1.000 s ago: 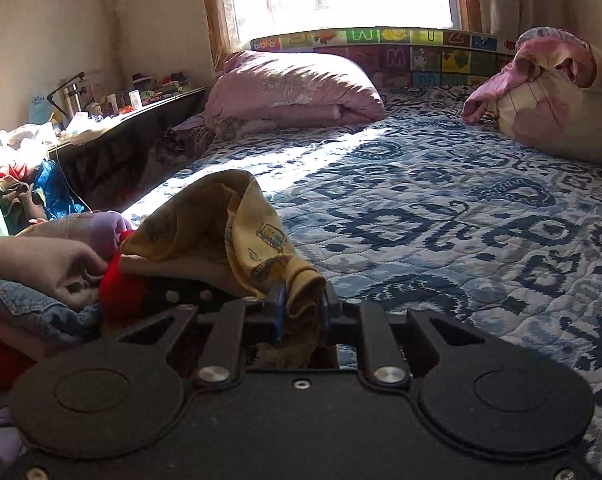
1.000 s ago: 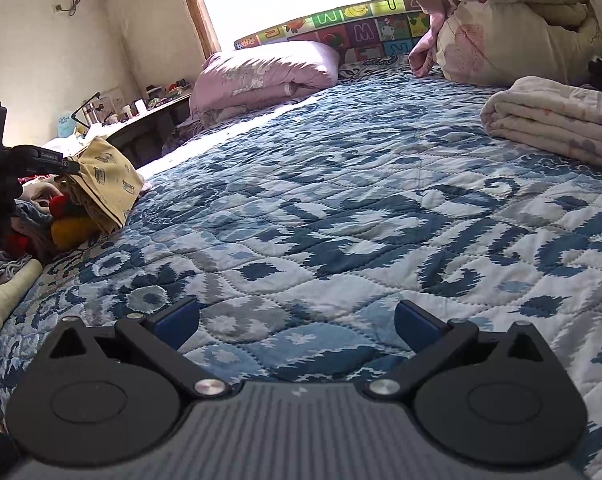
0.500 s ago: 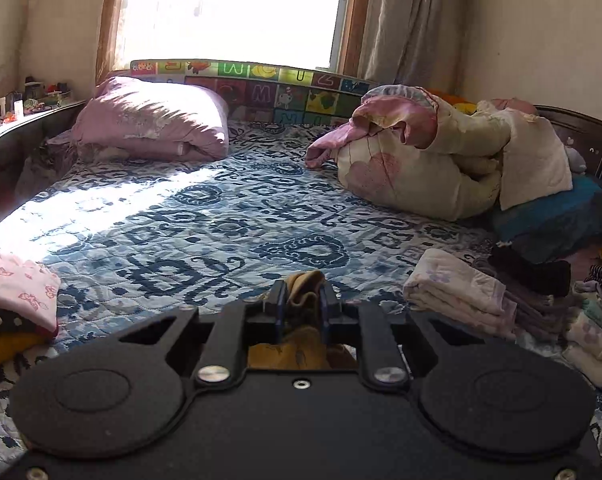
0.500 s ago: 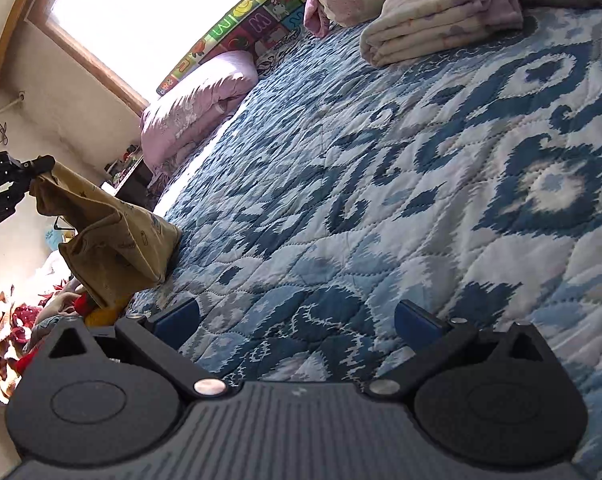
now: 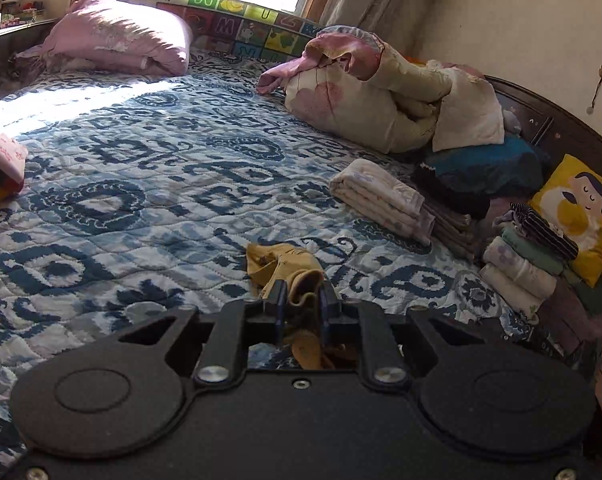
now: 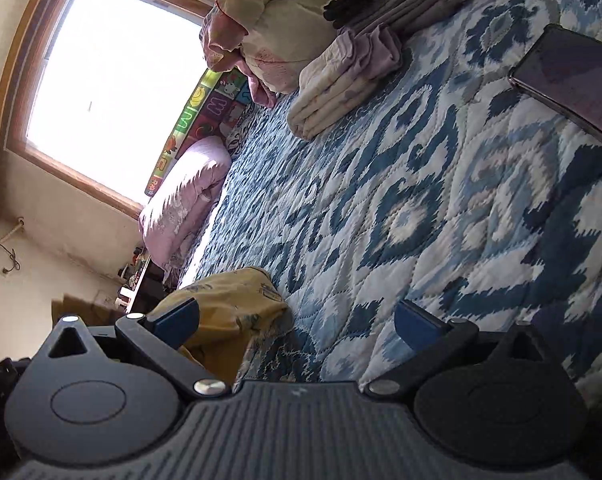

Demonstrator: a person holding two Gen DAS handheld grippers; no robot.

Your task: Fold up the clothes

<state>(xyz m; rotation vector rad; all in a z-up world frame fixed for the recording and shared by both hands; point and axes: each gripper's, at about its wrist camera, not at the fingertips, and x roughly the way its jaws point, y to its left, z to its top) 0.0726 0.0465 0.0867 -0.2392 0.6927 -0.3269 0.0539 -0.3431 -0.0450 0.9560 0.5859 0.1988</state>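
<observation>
A crumpled yellow printed garment (image 5: 285, 264) lies on the blue patterned quilt (image 5: 149, 184). My left gripper (image 5: 299, 298) is shut on its near edge, low over the quilt. The garment also shows in the right wrist view (image 6: 233, 304), bunched at the lower left. My right gripper (image 6: 297, 320) is open and empty, tilted, just above the quilt (image 6: 441, 200); its left finger (image 6: 177, 318) is beside the garment.
Folded clothes (image 5: 381, 200) and a stack (image 5: 525, 264) stand at the right, by a yellow cushion (image 5: 581, 216). A bundled duvet (image 5: 381, 92) and a pink pillow (image 5: 121, 36) lie at the back. A dark phone (image 6: 569, 76) lies on the quilt. Unfolded clothes (image 5: 1, 160) lie at the left.
My left gripper has carried the yellow garment from the pile at the left to the middle of the bed and lowered it onto the quilt. My right gripper has tilted and come beside the garment.
</observation>
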